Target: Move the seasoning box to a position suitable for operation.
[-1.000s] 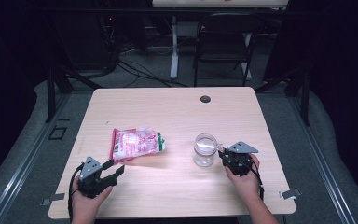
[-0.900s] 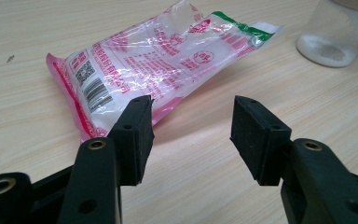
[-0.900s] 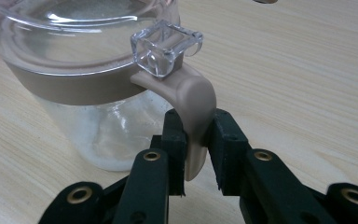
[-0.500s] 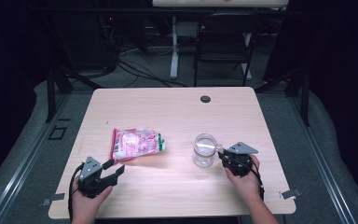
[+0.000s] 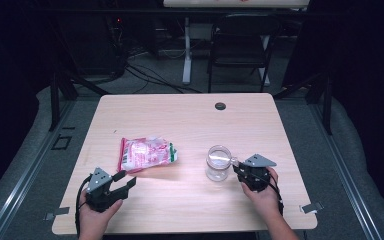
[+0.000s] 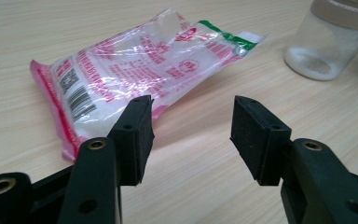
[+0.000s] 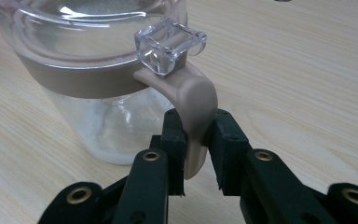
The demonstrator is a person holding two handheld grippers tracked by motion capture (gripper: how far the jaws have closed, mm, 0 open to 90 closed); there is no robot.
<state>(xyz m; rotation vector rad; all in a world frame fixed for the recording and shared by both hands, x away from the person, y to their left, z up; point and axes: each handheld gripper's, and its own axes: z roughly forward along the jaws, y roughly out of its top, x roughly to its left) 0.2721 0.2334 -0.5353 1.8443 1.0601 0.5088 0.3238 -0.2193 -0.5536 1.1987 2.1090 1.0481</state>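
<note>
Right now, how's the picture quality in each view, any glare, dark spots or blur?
High view: room dark all round, lit table, bright glare patch between the bag and the jar. Left gripper view: sharp, highlights on the bag's plastic, the left tongs open, the jar at the corner cropped. Right gripper view: the right tongs on the jar's beige handle, the near edge a little soft.

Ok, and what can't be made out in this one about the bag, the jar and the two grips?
- Bag: its print is too small in the high view and blurred in the left gripper view; contents are just white.
- Jar: the top edge cuts off its rim in the right gripper view; the lid can't be judged there.
- Jar handle: the right gripper hides its lower part.
- Left gripper: its body lies below the bottom edge of its own view.
</note>
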